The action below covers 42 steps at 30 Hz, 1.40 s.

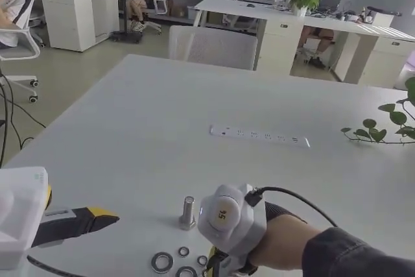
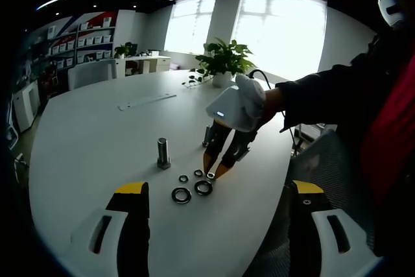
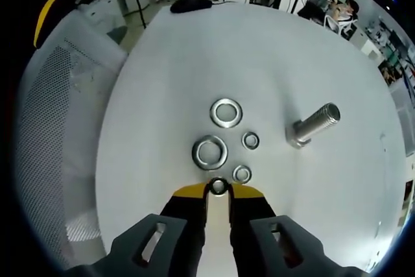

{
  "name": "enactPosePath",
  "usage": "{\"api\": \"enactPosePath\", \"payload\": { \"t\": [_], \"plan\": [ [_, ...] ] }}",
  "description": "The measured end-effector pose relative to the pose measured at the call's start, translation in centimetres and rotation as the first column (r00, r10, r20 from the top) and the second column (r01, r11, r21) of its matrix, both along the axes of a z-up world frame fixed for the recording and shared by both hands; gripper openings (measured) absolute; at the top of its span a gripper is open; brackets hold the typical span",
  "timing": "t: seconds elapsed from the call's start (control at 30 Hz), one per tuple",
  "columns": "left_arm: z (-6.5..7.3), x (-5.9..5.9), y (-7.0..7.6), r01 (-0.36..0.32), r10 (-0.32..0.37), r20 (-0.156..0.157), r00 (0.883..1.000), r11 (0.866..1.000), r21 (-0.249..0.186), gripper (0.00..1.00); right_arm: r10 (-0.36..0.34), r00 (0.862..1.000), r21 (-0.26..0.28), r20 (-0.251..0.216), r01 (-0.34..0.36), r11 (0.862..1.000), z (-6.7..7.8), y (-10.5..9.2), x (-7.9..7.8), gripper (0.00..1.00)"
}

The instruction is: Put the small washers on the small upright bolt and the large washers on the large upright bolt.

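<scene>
A steel bolt (image 1: 187, 213) (image 3: 314, 124) (image 2: 163, 152) stands upright on the white table (image 1: 194, 134). In front of it lie two large washers (image 3: 226, 112) (image 3: 210, 152) and two small washers (image 3: 250, 139) (image 3: 242, 174). My right gripper (image 3: 218, 192) (image 1: 211, 265) (image 2: 211, 172) points down at the table with its yellow-tipped jaws shut on a third small washer (image 3: 218, 186), right beside the loose ones. My left gripper (image 2: 219, 189) (image 1: 97, 217) hovers to the left of the bolt, jaws wide open and holding nothing.
A white power strip (image 1: 259, 136) lies mid-table beyond the bolt. A potted plant (image 2: 224, 63) trails leaves (image 1: 386, 124) at the right edge. A grey chair (image 1: 213, 47) stands at the far edge; desks and seated people are behind it.
</scene>
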<state>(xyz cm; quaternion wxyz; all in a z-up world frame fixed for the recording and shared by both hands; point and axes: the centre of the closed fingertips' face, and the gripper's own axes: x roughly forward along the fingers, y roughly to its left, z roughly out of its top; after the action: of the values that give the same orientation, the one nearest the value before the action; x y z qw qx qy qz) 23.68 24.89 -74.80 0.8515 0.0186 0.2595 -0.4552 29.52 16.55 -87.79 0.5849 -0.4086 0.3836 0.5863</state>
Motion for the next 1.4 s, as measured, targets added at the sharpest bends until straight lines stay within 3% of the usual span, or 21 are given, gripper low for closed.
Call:
{"api": "enactPosePath", "payload": {
  "t": [1.1,1.4],
  "plan": [
    [0.2,-0.2,-0.2,0.011,-0.011,0.004,1.0,1.0,0.0,0.89,-0.011,1.0,-0.009,0.0,0.011,1.0,0.3,-0.7,-0.5,0.13],
    [0.3,-0.1,-0.4,0.016,-0.016,0.007,1.0,1.0,-0.001,0.89,-0.023,1.0,-0.02,-0.001,0.023,1.0,0.8,-1.8,-0.6,0.13]
  ]
}}
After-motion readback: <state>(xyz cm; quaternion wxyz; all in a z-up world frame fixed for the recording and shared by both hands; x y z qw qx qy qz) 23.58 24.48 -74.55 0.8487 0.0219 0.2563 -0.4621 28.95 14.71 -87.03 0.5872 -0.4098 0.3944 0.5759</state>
